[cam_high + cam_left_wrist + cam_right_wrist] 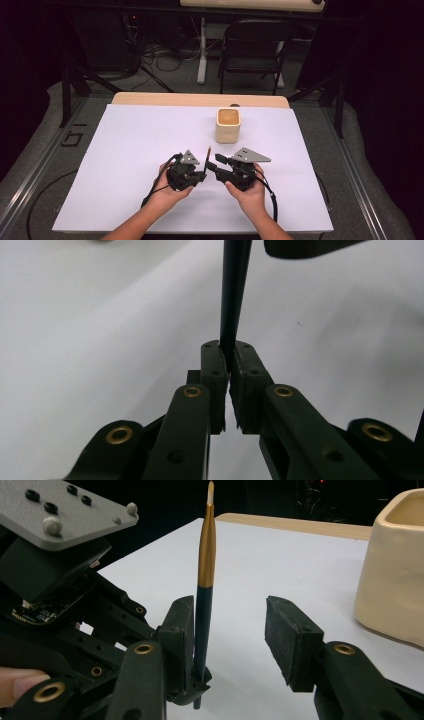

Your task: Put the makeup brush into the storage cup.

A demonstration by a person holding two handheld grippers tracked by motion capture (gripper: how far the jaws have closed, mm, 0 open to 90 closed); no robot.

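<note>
Counting: one brush (205, 555), one cup (228, 125) | left gripper (228, 357) clamped on brush | right gripper (231, 630) half open, empty

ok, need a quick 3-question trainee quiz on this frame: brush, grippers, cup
1. True or false: the left gripper is clamped on the brush.
2. How does the brush stand? A flat on the table, B upright with its pale tip up, C inside the cup.
3. Fill in: the right gripper has its jaws ____, with one pad beside the brush handle and the other well clear of it.

Key: 1 true. 2 B: it rises straight from the left gripper, while the cream cup stands apart, farther back on the white table. 3 open.
</note>
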